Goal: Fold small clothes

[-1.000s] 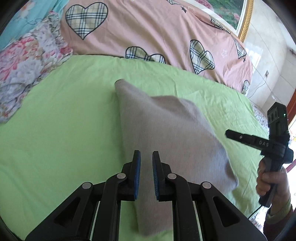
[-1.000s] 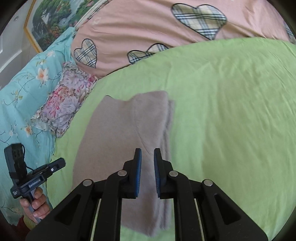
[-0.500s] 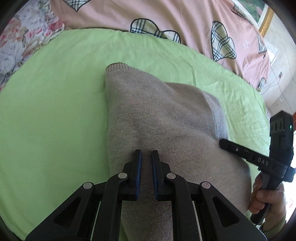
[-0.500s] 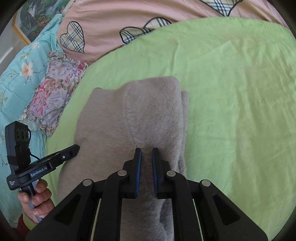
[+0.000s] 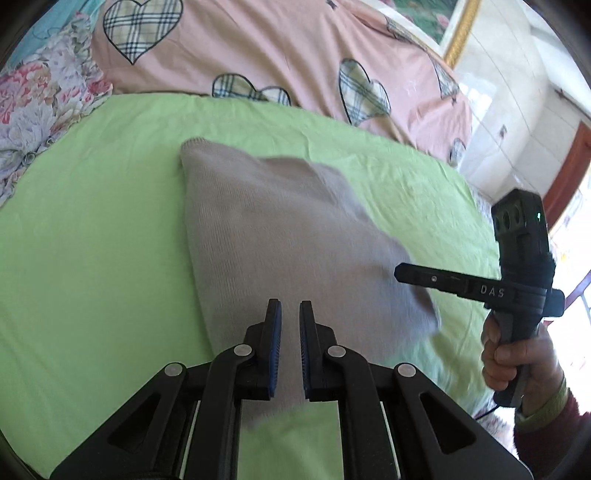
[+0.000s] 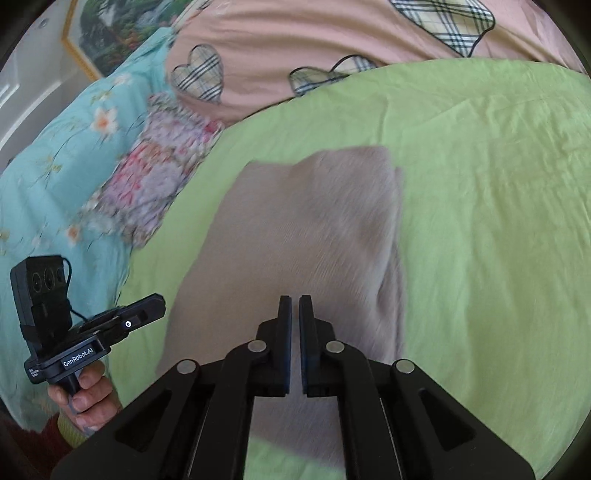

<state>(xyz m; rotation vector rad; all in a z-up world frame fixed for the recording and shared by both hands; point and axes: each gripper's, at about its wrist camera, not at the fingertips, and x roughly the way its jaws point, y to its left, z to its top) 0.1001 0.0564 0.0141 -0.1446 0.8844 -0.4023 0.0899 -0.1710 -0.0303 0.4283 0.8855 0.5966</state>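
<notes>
A folded beige knit garment [image 5: 280, 236] lies flat on the green bedsheet [image 5: 92, 258]; it also shows in the right wrist view [image 6: 306, 236]. My left gripper [image 5: 290, 308] hovers over the garment's near edge, its jaws nearly closed with a narrow gap and nothing between them. My right gripper [image 6: 294, 301] hovers over the garment's near part, jaws almost together and empty. The right gripper also shows at the right of the left wrist view [image 5: 402, 273], and the left gripper at the lower left of the right wrist view [image 6: 155, 308].
A pink quilt with plaid hearts [image 5: 266, 55] lies along the far side of the bed. A floral pillow [image 6: 159, 173] and a turquoise floral cover [image 6: 62, 177] lie at the left. A framed picture [image 6: 110, 33] hangs on the wall.
Both grippers have pulled back and up from the garment, which now looks smaller and farther. The garment lies still on the sheet.
</notes>
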